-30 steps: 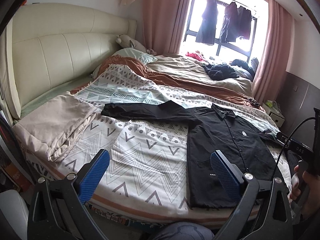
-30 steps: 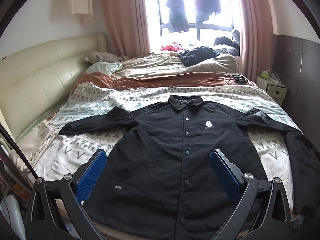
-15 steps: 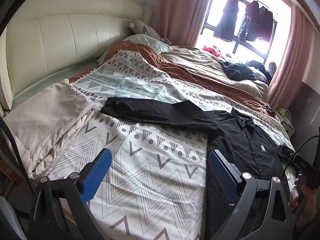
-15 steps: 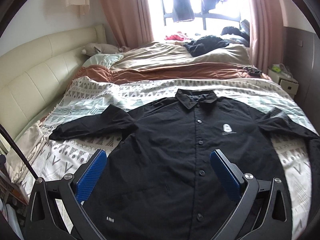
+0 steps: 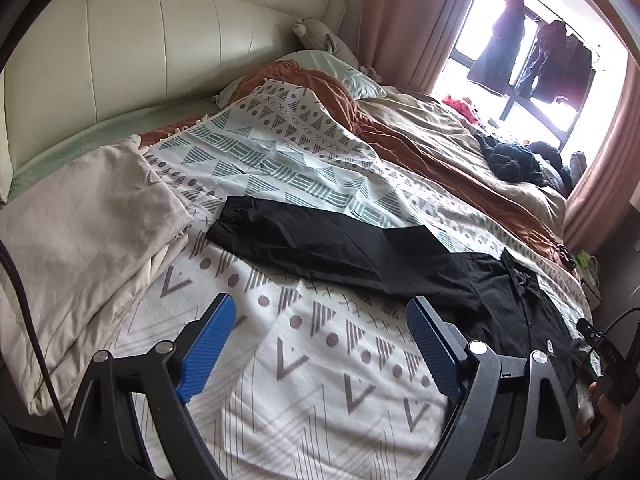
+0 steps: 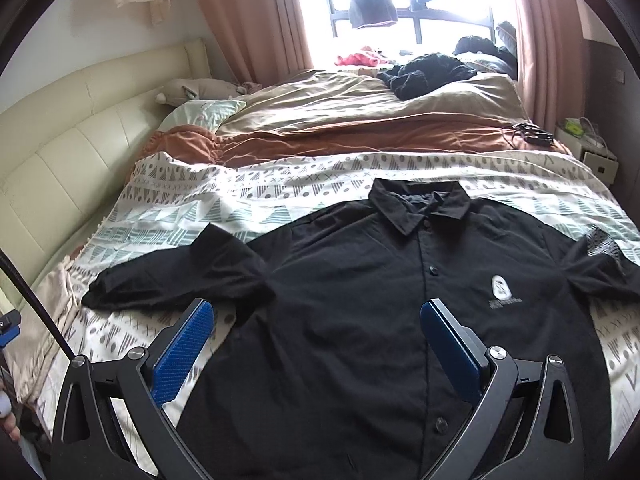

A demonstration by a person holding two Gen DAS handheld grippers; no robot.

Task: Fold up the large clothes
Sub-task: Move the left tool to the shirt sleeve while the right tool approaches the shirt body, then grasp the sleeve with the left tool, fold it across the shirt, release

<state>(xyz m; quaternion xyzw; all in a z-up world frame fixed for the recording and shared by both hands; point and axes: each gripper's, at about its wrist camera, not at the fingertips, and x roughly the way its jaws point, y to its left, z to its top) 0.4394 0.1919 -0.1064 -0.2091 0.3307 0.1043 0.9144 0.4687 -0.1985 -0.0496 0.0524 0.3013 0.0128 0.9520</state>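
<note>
Bedding covers a wide bed (image 6: 280, 188): a geometric-patterned blanket (image 5: 320, 360) nearest, rust and tan quilts beyond, a cream padded headboard (image 5: 160, 60) at one side, pink curtains (image 6: 248, 20) framing a bright window hung with dark clothes. The black button-up shirt (image 6: 360, 300) lies flat, face up, collar toward the window (one sleeve stretched out over the blanket toward a folded beige cloth (image 5: 88, 220)). The left tool (image 5: 320, 344) tilts down over bare blanket, jaws wide though just narrowing, gripping nothing. The right tool (image 6: 316, 344) hovers wide over the shirt's front.
</note>
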